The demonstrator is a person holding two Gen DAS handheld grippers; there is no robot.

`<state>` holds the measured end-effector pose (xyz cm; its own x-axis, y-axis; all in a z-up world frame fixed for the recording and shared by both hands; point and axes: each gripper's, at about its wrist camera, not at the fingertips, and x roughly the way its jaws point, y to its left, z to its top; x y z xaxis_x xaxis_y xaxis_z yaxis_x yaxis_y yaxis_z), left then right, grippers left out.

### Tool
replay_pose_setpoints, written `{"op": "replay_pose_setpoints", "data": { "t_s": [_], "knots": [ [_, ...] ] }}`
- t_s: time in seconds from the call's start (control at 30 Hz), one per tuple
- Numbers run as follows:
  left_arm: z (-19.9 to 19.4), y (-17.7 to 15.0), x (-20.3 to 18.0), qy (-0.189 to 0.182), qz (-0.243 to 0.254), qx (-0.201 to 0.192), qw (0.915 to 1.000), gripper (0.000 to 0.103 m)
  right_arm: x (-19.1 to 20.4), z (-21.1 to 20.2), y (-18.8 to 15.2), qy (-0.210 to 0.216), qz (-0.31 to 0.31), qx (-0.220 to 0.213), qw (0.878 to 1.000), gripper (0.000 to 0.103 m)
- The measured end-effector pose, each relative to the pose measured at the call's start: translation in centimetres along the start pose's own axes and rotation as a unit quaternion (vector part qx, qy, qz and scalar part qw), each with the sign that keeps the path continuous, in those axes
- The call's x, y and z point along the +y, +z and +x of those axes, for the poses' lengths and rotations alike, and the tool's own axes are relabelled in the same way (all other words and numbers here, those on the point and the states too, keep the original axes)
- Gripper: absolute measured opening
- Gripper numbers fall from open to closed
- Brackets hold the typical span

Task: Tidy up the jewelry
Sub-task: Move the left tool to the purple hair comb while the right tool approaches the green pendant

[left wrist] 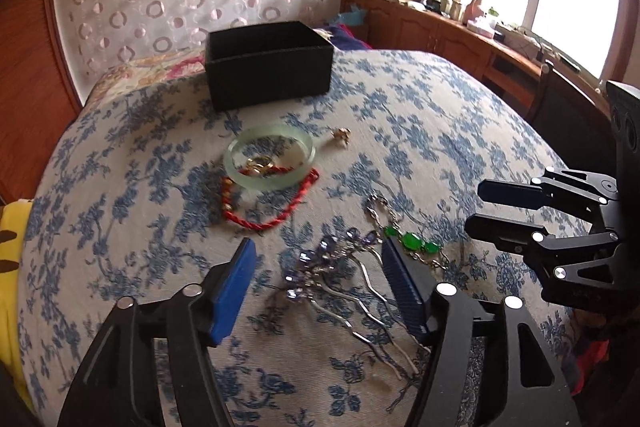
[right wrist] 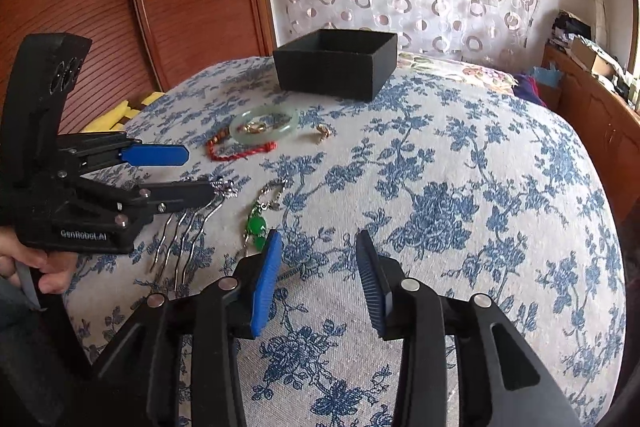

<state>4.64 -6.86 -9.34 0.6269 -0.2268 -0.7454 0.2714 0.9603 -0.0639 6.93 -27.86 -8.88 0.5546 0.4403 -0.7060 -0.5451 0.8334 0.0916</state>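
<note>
On the bed, all the jewelry is still sitting outside the black box; both grippers, left gripper and right gripper, are hanging with fingers apart, holding nothing.

The only lettering I can read is "GenRobot.AI", printed in pale letters on the black body of the left tool, at the lower left of the right wrist view, just above the hand that holds it. In the left wrist view I find no legible text, label or number on anything.
</note>
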Motion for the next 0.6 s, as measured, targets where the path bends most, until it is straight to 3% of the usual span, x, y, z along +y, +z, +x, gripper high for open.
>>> {"op": "replay_pose_setpoints", "data": {
  "t_s": [0.5,0.6],
  "knots": [
    [1.3,-0.4,-1.6,0.022,0.021,0.019,0.9994,0.065,-0.1,-0.3,-0.2,0.004,0.003,-0.01,1.0,0.041],
    [1.2,-0.4,-1.5,0.024,0.023,0.017,0.9993,0.06,-0.1,-0.3,-0.2,0.005,0.003,-0.01,1.0,0.041]
  ]
}}
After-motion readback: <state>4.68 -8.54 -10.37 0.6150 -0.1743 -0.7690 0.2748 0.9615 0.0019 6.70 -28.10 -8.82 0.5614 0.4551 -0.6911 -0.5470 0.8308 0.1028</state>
